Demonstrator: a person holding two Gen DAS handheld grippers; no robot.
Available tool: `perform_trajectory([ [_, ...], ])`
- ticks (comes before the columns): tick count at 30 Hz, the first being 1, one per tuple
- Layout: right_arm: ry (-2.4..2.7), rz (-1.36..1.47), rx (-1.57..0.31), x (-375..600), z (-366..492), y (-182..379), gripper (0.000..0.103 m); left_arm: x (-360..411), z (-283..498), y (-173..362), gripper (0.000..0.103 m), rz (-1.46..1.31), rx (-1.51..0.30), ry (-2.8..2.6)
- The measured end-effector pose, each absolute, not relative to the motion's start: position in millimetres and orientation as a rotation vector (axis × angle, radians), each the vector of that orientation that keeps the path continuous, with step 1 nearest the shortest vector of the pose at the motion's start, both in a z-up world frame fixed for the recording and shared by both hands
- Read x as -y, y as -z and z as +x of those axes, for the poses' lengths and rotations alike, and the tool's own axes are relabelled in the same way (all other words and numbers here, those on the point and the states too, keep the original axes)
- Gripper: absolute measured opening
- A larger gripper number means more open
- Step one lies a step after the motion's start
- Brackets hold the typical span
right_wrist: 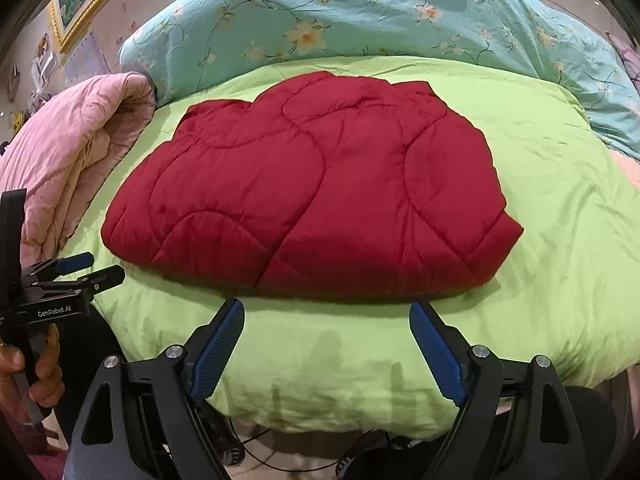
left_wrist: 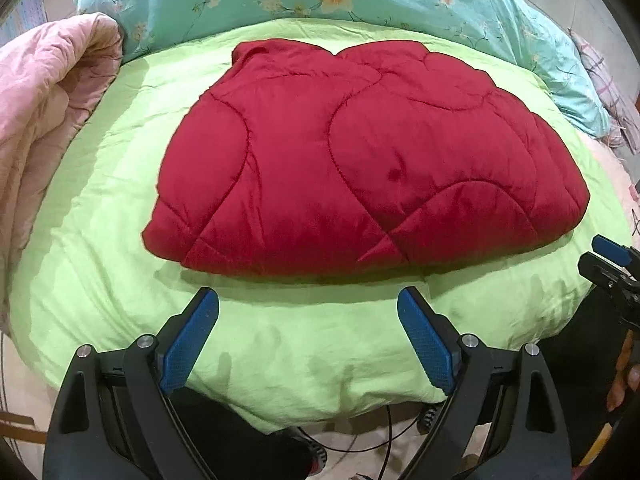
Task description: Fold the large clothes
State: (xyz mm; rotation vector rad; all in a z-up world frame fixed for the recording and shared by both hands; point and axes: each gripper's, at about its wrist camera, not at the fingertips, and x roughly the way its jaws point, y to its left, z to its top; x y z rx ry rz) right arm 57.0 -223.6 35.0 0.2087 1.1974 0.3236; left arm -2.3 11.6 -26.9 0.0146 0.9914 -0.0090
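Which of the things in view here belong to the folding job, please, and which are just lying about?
Part of the job:
- red quilted garment, lying folded on the green sheet
- left gripper, open
- right gripper, open

Just lying about:
- pink quilt
- floral teal bedding

The left gripper hangs tilted downward just short of the near edge of the red quilted garment, its 2 blue pads spread wide, gripping nothing. The right gripper hangs beside it, equally wide and empty. A hand grips the left gripper's handle.
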Motion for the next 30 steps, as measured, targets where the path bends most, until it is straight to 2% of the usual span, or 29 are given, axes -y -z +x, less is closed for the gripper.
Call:
perform_trajectory([
  [13,-0.382,0.167,-1.119,224,52,-89,0.093,-8,-14,-30,0.092,0.083,-0.902,-0.008],
  [17,-0.407,0.165,-1.075,226,58,-112,0.101,-8,-14,-43,0.092,0.092,-0.878,-0.017],
  [19,-0.413,0.17,-1.056,227,61,-118,0.101,-9,-13,-45,0.094,0.096,-0.87,-0.017],
  [30,-0.4,0.198,-1.125,222,75,-80,0.101,-5,5,-29,0.095,0.116,-0.896,-0.028],
])
